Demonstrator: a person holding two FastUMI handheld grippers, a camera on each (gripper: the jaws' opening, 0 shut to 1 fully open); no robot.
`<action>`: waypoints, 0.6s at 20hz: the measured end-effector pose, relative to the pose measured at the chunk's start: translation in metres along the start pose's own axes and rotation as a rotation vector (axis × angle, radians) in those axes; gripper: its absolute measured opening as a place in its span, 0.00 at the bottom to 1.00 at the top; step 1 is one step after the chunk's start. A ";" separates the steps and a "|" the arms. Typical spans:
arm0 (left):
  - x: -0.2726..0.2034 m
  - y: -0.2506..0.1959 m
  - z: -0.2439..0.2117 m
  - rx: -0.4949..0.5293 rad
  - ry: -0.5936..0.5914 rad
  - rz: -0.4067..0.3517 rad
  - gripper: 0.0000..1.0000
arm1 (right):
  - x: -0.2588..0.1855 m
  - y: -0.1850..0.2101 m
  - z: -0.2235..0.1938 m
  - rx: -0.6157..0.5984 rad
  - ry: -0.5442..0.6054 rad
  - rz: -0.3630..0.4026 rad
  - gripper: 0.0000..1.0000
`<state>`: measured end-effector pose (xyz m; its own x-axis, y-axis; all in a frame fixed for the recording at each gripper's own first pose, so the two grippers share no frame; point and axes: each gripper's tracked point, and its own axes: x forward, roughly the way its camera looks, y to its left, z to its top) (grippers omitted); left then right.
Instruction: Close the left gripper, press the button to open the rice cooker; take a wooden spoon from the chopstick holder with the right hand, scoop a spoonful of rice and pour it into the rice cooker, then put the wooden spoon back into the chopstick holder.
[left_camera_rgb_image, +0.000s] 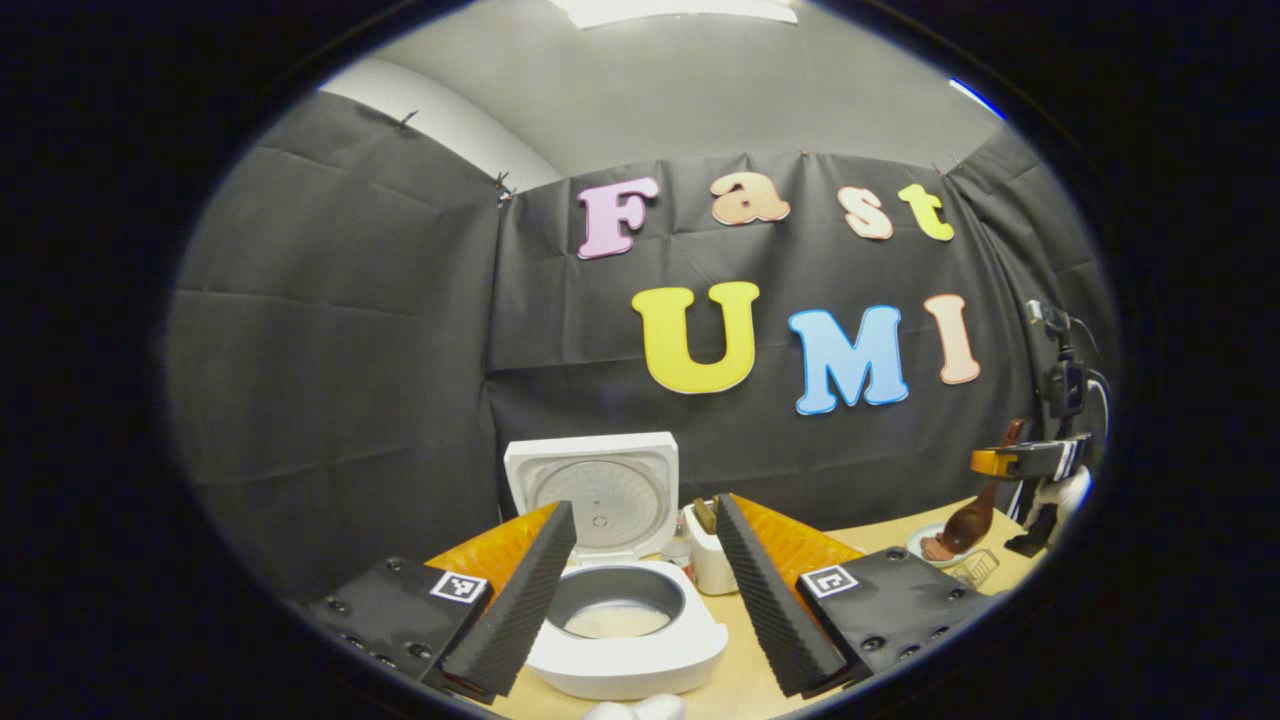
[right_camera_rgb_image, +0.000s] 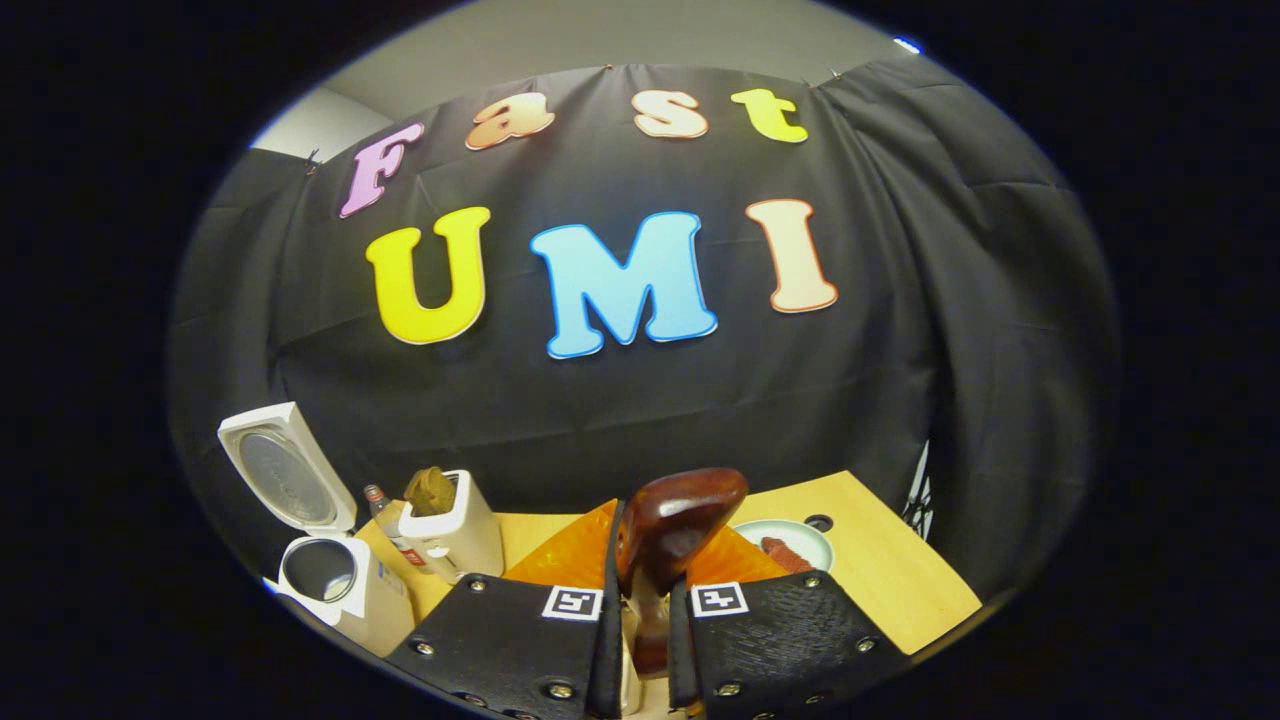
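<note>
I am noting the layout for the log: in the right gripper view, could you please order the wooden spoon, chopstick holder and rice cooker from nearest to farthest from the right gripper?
1. Wooden spoon: between the right gripper's fingers.
2. Chopstick holder: ahead, left.
3. Rice cooker: far left, lid up.

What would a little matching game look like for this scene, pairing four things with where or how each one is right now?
Things:
1. rice cooker lid
2. wooden spoon
3. left gripper
4. chopstick holder

States:
A. gripped between the right gripper's two fingers
B. standing on the table just beside the rice cooker
C. swung up, showing its round inner plate
D. open, fingers spread either side of the pot

Pairs: 1-C, 2-A, 3-D, 4-B
</note>
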<state>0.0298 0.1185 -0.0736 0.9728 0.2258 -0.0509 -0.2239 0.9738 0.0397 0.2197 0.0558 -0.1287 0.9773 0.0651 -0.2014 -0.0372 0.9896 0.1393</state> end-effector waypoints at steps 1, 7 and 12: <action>0.000 0.005 -0.004 -0.001 0.005 0.002 0.98 | 0.001 0.015 -0.009 -0.006 0.013 0.017 0.18; -0.006 0.023 -0.026 -0.017 0.037 0.005 1.00 | 0.013 0.066 -0.079 -0.127 0.087 0.060 0.18; -0.008 0.032 -0.042 -0.017 0.066 0.007 0.98 | 0.035 0.075 -0.122 -0.241 0.125 0.039 0.18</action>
<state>0.0118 0.1493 -0.1136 0.9653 0.2337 -0.1162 -0.2326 0.9723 0.0236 0.2257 0.1477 -0.2441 0.9416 0.1040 -0.3202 -0.1371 0.9871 -0.0828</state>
